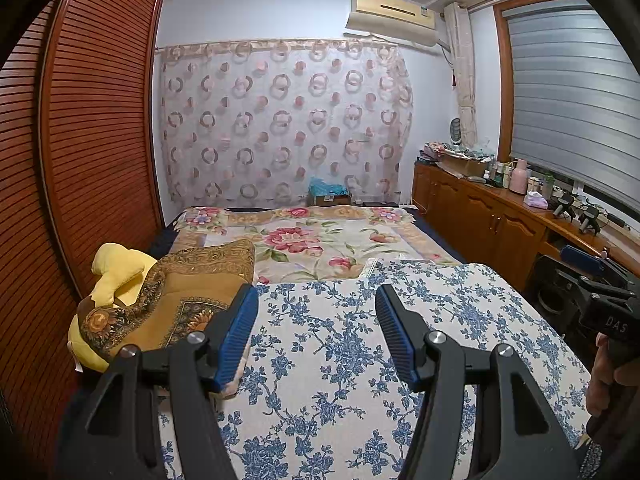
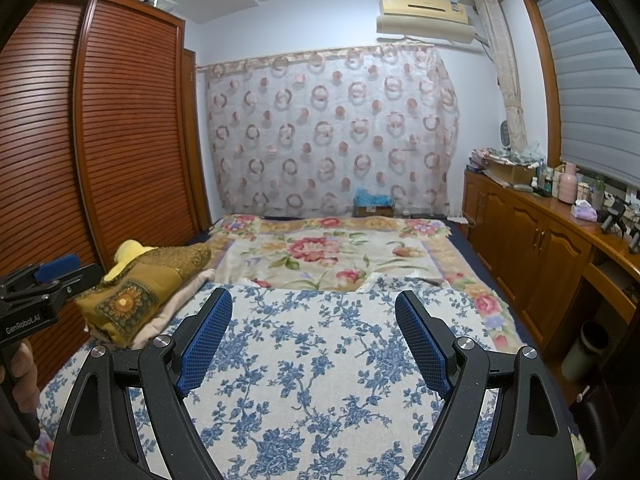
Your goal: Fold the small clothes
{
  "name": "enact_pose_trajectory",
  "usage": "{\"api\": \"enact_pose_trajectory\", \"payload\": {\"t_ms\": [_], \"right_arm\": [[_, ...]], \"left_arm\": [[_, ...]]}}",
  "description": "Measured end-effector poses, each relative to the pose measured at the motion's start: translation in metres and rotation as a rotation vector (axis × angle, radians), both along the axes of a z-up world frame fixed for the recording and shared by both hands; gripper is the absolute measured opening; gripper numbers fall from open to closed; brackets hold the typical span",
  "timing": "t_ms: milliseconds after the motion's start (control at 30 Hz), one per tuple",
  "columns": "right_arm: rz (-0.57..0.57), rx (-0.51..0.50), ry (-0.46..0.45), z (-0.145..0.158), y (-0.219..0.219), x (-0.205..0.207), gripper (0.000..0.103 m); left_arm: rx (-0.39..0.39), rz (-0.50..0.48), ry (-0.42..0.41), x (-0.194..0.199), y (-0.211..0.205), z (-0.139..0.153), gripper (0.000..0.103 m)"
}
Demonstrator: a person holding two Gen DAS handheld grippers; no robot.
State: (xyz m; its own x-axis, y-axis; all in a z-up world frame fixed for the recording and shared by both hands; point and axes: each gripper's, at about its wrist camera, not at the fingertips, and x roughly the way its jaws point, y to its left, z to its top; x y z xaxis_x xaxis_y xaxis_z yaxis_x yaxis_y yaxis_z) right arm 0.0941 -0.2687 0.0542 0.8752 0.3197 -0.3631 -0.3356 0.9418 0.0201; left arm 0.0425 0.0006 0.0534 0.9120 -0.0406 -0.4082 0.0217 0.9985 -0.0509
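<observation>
Blue-flowered cloth (image 1: 340, 344) flat on bed, beneath open left gripper (image 1: 316, 332)

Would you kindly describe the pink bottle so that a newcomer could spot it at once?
Start at the long wooden cabinet along the wall under the window blind. On its top, among a cluster of smaller bottles and jars, stands the pink bottle. It is the tallest there, pale pink with a narrower neck, just beyond the lilac tissue pack.

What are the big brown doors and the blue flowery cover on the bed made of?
The brown doors look like wood with a reddish, slightly shiny finish; thin slats run across them. The blue flowery cover looks like woven cloth, matte and a bit grainy, perhaps cotton.
</observation>
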Motion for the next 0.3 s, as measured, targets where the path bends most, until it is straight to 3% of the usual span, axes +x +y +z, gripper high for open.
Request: {"api": "enact_pose_trajectory", "payload": {"t_ms": [300], "right_arm": [[-0.005, 0.002, -0.002, -0.0012, -0.0002, 0.0002, 0.086]], "left_arm": [[0.0, 0.002, 0.001, -0.0009, -0.0013, 0.0021, 0.06]]}}
